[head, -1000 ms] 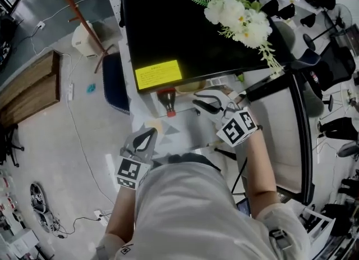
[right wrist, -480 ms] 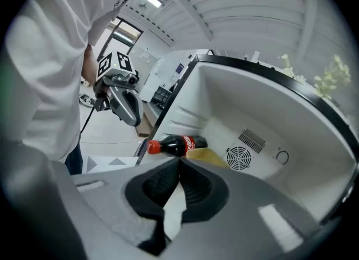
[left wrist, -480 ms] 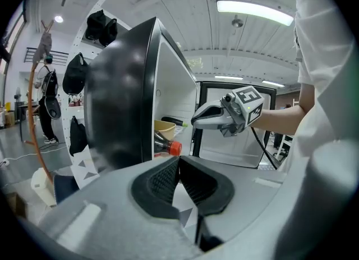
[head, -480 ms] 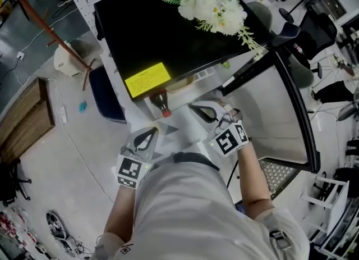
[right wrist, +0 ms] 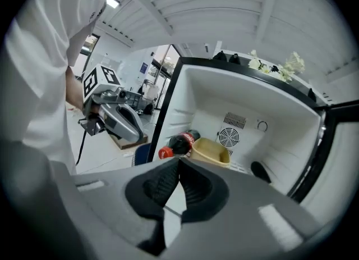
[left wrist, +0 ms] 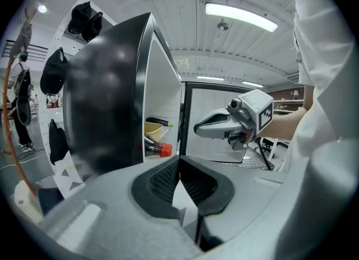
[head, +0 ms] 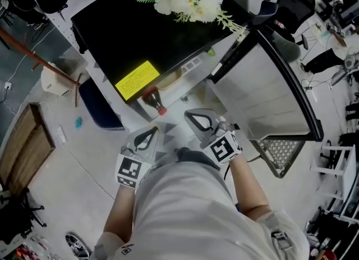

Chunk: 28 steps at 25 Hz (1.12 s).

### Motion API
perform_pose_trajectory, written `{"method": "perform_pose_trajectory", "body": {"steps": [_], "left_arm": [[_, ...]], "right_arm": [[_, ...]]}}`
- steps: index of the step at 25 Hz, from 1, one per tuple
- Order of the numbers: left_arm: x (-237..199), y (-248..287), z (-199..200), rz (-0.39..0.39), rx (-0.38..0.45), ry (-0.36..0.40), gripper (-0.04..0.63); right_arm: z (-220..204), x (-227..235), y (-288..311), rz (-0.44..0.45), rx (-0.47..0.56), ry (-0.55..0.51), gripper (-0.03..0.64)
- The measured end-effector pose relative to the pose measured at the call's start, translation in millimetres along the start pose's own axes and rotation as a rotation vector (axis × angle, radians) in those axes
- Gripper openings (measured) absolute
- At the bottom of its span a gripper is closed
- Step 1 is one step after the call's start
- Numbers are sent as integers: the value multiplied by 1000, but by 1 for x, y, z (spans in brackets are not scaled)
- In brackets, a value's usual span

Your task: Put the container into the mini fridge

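Note:
The mini fridge (head: 151, 34) is black, and its door (head: 269, 90) is swung open to the right. Inside, the yellow container (right wrist: 210, 151) sits on the white floor beside a cola bottle (right wrist: 176, 144) lying with its red cap outward. Both also show in the left gripper view, container (left wrist: 152, 130) above bottle (left wrist: 157, 149). My right gripper (head: 192, 115) is just outside the opening, shut with nothing in it. My left gripper (head: 148, 133) is lower left of it, also shut and empty. Each gripper sees the other: right gripper (left wrist: 216, 125), left gripper (right wrist: 120, 121).
White artificial flowers (head: 188, 0) lie on the fridge top. A dark blue object (head: 98, 104) stands against the fridge's left side. A wire-mesh rack (head: 277, 152) is below the open door. A wooden bench (head: 25, 146) and cables are on the floor at left.
My right gripper, open at the fridge mouth a second ago, has shut empty and drawn back toward me. The left gripper has hardly moved. The head view has swung.

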<state>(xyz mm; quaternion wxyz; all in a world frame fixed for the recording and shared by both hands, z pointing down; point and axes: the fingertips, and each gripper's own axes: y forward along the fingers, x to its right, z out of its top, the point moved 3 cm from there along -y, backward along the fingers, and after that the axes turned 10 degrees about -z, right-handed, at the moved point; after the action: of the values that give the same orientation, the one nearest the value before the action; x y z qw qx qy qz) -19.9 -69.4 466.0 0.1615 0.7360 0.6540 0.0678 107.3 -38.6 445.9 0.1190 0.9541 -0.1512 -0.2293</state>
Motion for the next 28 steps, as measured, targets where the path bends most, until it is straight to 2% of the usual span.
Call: {"method": "perform_pose_trajectory", "body": {"steps": [7,14,21,28], "left_arm": [[1,3,7,-91,7,30,11],[-1,5,8,-134,15,40,9],[-1,7,11,-160,19,51,9],[4,13,13,-177,22,57,9]], "right_arm": [[4,-8,-20,-137,4,126,3],[3,-13,-37,-251,43,248,3],[2,-19,-46,-294,46,321,3],[-1,-26,-49,-285,43,349,3]]}}
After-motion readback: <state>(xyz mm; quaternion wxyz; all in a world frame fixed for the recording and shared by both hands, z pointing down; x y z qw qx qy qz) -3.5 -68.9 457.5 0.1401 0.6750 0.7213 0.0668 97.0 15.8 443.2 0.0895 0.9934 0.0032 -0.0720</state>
